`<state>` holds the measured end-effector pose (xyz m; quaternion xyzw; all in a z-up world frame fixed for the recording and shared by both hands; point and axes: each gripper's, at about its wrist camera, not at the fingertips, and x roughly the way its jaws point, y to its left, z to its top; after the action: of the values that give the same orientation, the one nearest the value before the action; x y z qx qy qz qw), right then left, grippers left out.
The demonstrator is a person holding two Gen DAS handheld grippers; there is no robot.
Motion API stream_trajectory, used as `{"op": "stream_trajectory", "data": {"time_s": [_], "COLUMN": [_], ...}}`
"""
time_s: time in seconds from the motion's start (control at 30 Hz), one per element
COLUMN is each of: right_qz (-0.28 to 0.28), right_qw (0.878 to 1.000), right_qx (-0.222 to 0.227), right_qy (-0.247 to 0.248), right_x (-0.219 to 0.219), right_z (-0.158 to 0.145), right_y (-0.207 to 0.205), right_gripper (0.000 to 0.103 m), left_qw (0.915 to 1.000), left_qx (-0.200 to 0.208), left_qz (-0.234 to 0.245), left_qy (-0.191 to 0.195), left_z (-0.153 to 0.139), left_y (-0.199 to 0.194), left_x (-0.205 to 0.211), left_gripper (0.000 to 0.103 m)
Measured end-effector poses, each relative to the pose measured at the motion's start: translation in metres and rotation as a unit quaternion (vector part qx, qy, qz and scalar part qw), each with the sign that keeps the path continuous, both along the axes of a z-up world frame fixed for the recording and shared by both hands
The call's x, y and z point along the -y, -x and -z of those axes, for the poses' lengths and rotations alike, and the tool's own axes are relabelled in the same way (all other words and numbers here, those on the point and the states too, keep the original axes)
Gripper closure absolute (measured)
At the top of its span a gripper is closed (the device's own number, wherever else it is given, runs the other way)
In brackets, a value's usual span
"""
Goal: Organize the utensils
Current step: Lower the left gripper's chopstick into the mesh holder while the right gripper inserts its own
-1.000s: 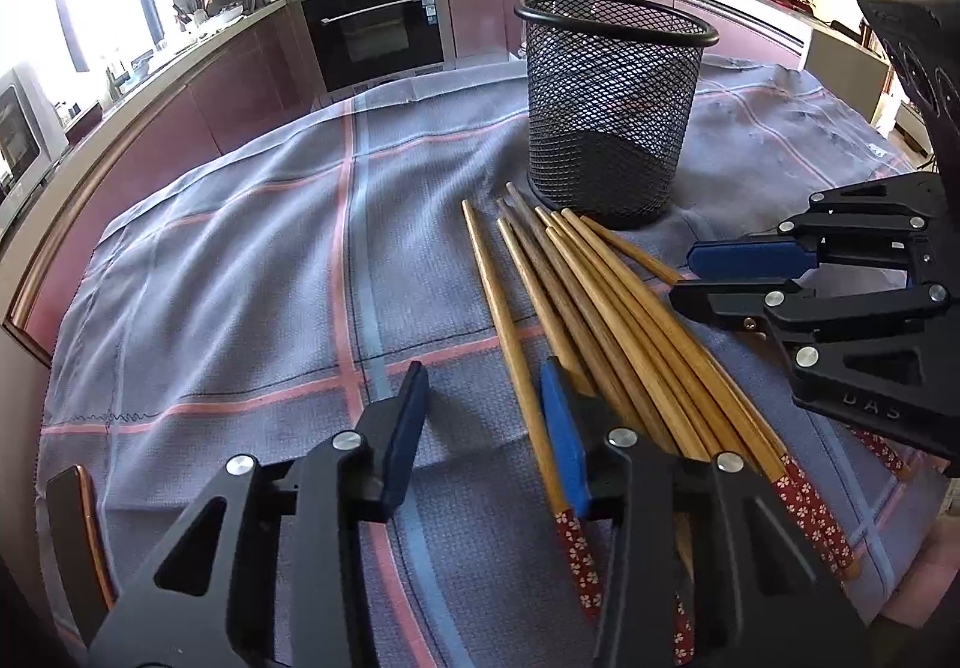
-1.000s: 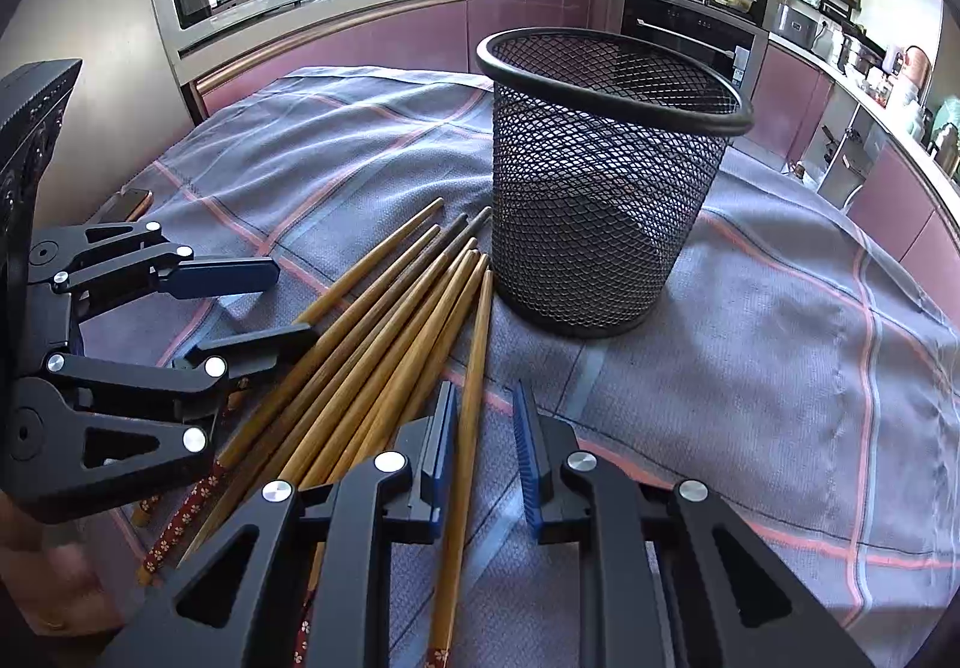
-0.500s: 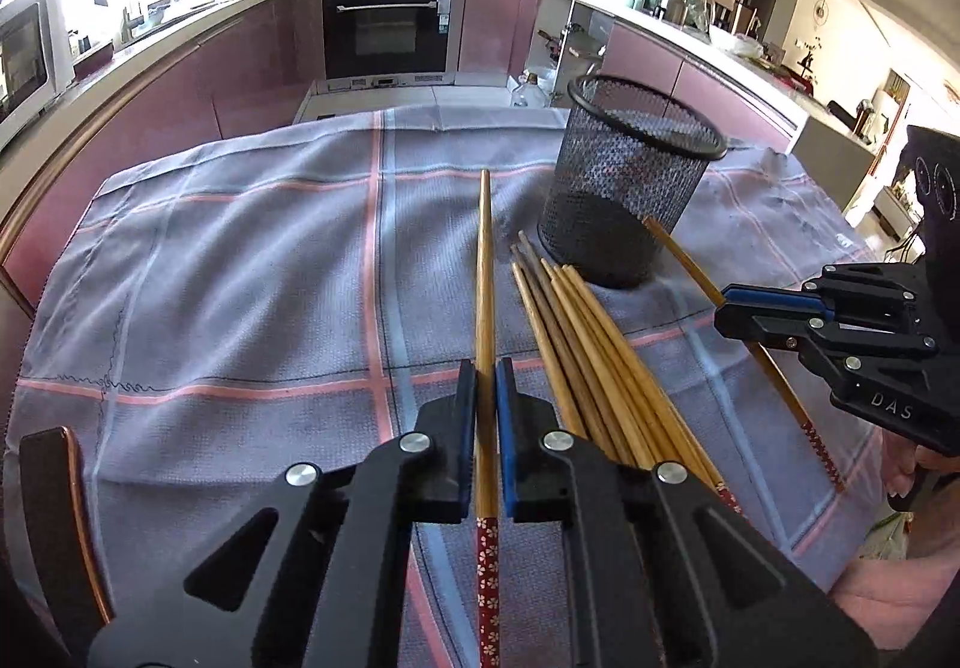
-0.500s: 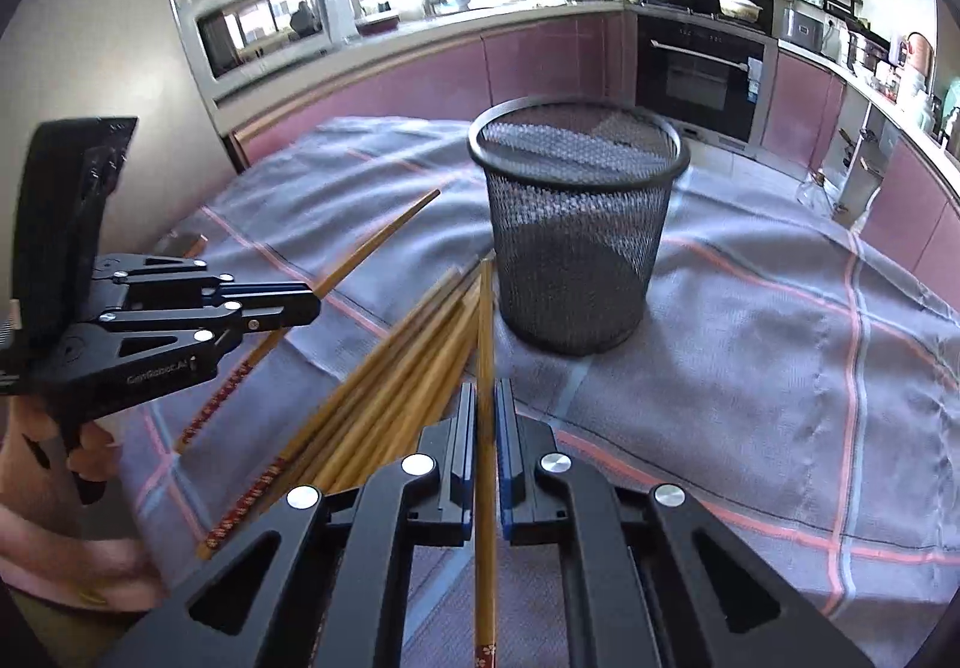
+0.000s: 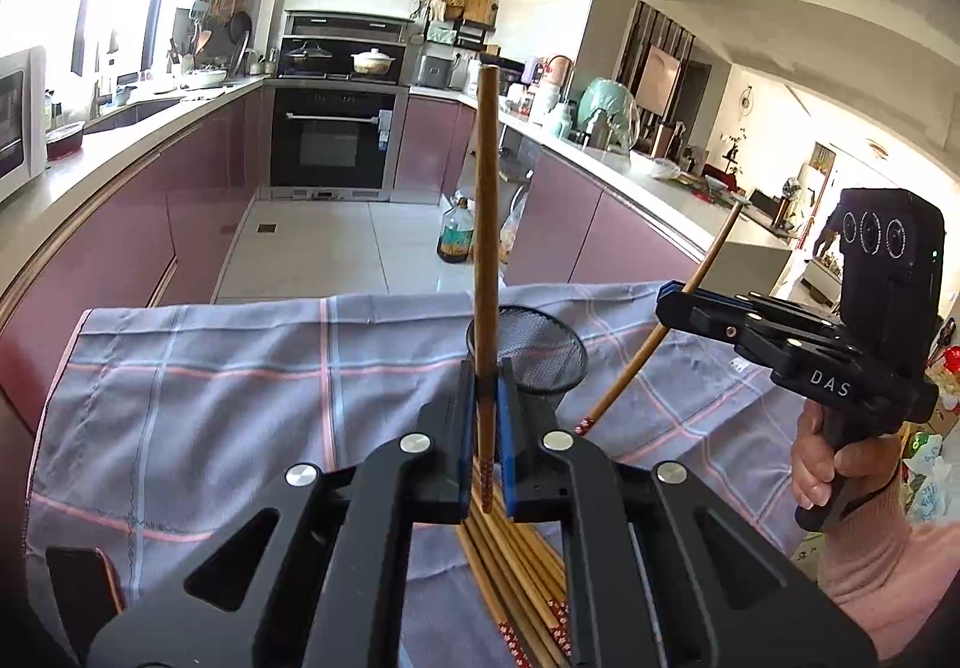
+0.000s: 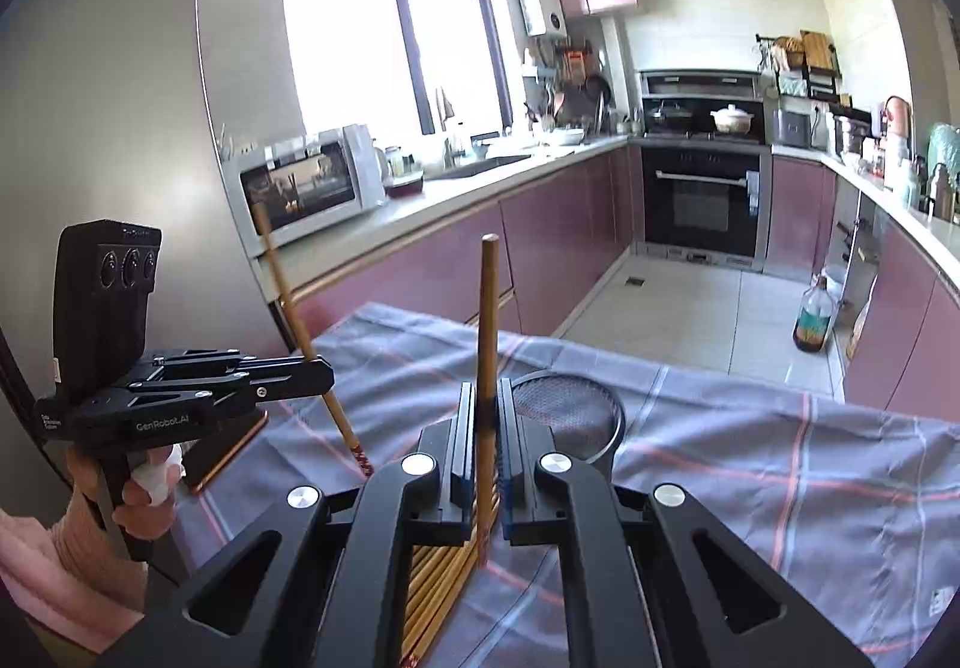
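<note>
Both grippers have risen off the desk, each lifting one chopstick. Left gripper [image 5: 487,416] jaws clamp a chopstick [image 5: 486,224]; right gripper [image 6: 483,446] jaws clamp another [image 6: 487,320]. Mesh holder [image 5: 543,353] sits just beyond the jaws, remaining chopsticks [image 5: 510,566] below them, open cloth [image 5: 210,398] leftward.

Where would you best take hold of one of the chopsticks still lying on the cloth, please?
Grip a chopstick from the bundle near its patterned red end, which lies closest to the tools. Come from above with the jaws straddling the thin shaft crosswise, since the sticks lie flat and packed side by side on the cloth. An outer stick is probably easiest; both tools already hold one each.
</note>
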<state>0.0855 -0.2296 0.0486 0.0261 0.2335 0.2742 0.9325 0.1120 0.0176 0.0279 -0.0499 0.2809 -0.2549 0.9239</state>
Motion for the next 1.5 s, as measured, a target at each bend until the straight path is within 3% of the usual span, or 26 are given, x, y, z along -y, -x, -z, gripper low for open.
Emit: {"op": "stream_trajectory", "data": {"time_s": [0.27,0.37,0.5,0.67,1.0,1.33,1.5], "right_qz": [0.007,0.016,0.031,0.031,0.01,0.025,0.035], "right_qw": [0.999,0.998,0.998,0.999,0.995,0.993,0.994], "right_qx": [0.048,0.06,0.058,0.03,-0.093,-0.11,-0.104], "right_qy": [-0.025,-0.026,-0.025,-0.017,0.027,0.028,0.014], "right_x": [0.015,0.018,0.024,0.021,-0.004,-0.015,-0.011], "right_z": [-0.037,-0.047,-0.048,-0.033,0.017,0.021,0.022], "right_y": [-0.013,-0.02,-0.037,-0.054,-0.098,-0.12,-0.115], "right_gripper": [0.098,0.098,0.098,0.098,0.098,0.094,0.08], "left_qw": [0.9981,0.9974,0.9984,0.9992,0.994,0.9937,0.9949], "left_qx": [0.047,0.064,0.057,0.02,-0.056,-0.078,-0.071], "left_qz": [0.004,0.003,0.004,0.016,0.046,0.033,0.011], "left_qy": [0.04,0.033,0.007,-0.029,-0.082,-0.072,-0.07], "left_z": [-0.057,-0.073,-0.08,-0.055,0.014,0.036,0.036], "left_y": [-0.012,-0.019,-0.035,-0.057,-0.093,-0.127,-0.126], "left_x": [0.015,0.03,0.052,0.073,0.094,0.085,0.078], "left_gripper": [0.096,0.096,0.096,0.096,0.096,0.095,0.081]}}
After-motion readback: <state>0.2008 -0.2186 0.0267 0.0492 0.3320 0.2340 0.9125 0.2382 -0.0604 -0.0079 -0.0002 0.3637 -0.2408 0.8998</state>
